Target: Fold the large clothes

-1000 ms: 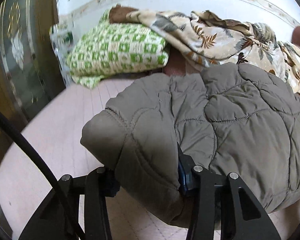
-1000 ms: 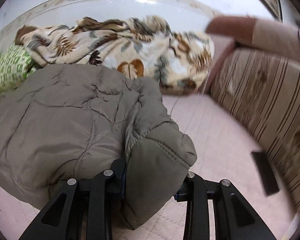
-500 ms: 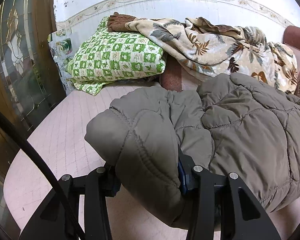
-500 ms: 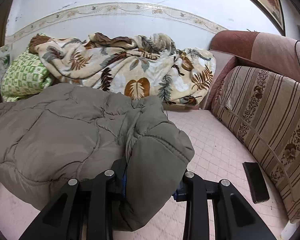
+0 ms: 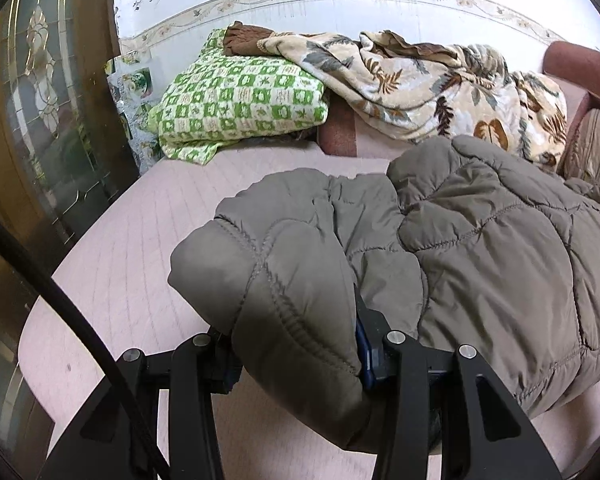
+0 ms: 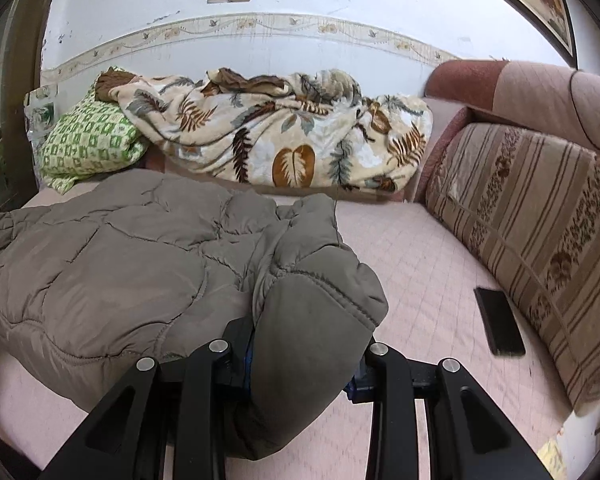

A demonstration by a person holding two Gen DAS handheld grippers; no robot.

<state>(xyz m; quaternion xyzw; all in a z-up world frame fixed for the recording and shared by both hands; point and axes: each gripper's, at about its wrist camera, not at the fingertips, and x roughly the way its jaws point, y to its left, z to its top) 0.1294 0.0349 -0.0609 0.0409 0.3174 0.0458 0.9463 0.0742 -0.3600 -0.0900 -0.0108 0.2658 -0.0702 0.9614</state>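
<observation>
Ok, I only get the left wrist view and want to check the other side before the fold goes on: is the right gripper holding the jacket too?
Observer: Yes. The right gripper is clamped on a padded end of the olive quilted jacket, just as the left gripper is on its end.
Operator: Anything lying on the cushion on that side?
Observer: A flat black slab, perhaps a phone, lies on the pink seat cover, right of the jacket and apart from it.
Operator: What borders the seat there?
Observer: A striped back cushion, leaning just past the phone.
</observation>
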